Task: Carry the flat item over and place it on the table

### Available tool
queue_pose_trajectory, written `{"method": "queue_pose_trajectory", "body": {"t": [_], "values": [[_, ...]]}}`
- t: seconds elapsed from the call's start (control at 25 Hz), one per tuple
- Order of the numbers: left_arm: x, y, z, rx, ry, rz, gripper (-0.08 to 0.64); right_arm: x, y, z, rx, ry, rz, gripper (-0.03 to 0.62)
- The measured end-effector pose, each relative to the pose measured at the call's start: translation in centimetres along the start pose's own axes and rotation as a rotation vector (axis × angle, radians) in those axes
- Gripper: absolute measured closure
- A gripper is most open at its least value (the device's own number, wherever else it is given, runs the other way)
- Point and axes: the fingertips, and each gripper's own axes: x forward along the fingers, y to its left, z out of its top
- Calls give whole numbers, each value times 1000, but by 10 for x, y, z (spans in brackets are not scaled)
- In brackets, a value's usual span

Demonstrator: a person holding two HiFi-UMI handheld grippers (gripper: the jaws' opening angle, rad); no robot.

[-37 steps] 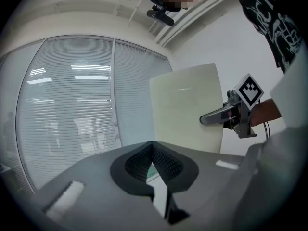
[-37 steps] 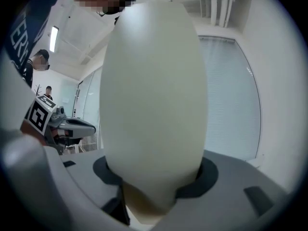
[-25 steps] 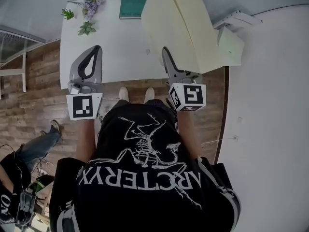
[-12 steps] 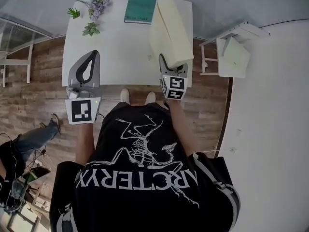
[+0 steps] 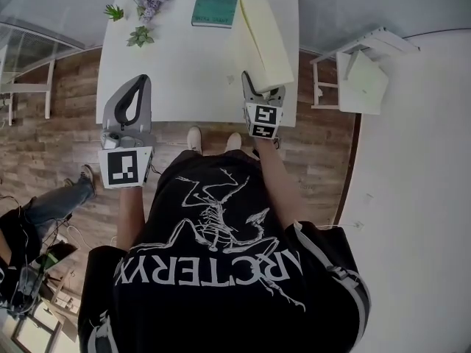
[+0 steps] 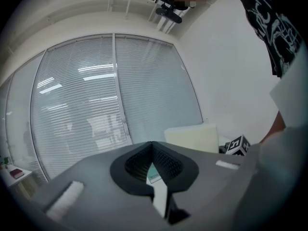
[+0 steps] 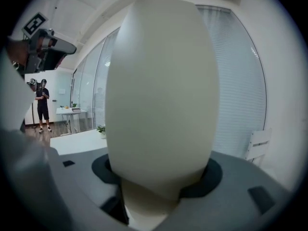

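White table (image 5: 184, 65) underneath; right gripper (image 5: 263, 95) clamps cream flat panel (image 5: 261, 39).

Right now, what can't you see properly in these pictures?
1. Head view: whether the cream board touches the white table or hovers; looking straight down hides any gap.
2. Right gripper view: the board fills the middle, hiding what lies behind it.
3. Head view: print on the green book is too small.
4. Left gripper view: the body of the left gripper blocks the lower half.
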Motion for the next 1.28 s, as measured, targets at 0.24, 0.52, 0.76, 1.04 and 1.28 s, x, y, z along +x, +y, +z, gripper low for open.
{"method": "queue_pose_trajectory", "body": {"t": [0.24,0.52,0.76,1.04,1.28], "values": [[1,-5,3,2,-5,-12,551,-1,4,-2,-3,16,16,293],[3,-9,9,1,-31,-27,551,-49,-5,65,56,-114,72,253],[14,-18,25,-7,-82,-63,551,-121,-19,198,22,-372,146,255],[26,-29,57,0,-142,-128,551,-121,-5,261,-79,-416,176,315],[29,-28,73,32,-173,-150,551,-118,16,268,-131,-436,182,561]]}}
